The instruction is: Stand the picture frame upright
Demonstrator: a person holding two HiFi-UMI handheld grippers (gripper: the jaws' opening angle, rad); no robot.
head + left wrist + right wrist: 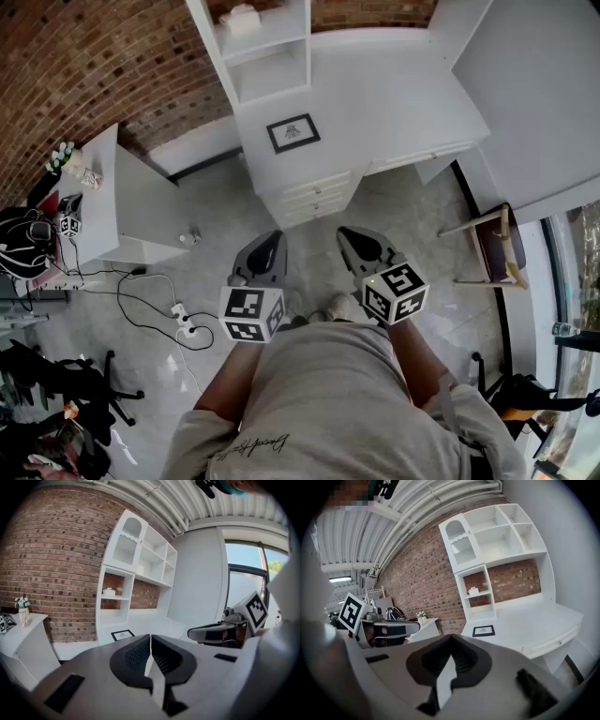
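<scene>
Right now both your tongs are squeezed shut with nothing in them. Your left gripper (272, 240) and right gripper (349, 236) hang side by side, well apart from the picture frame (292, 132). It lies flat on the white desk (394, 94), near the shelf (267, 56).

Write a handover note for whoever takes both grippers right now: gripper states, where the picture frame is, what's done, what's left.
Left gripper: shut, empty, held over the floor short of the desk.
Right gripper: shut, empty, beside the left one.
Black rectangular picture frame: lying flat on the white desk, just in front of the white shelf unit. Nothing touches it.
Done: nothing yet.
Left: move up to the desk, open the fingers, probably grip the frame by an edge, then stand it upright.
</scene>
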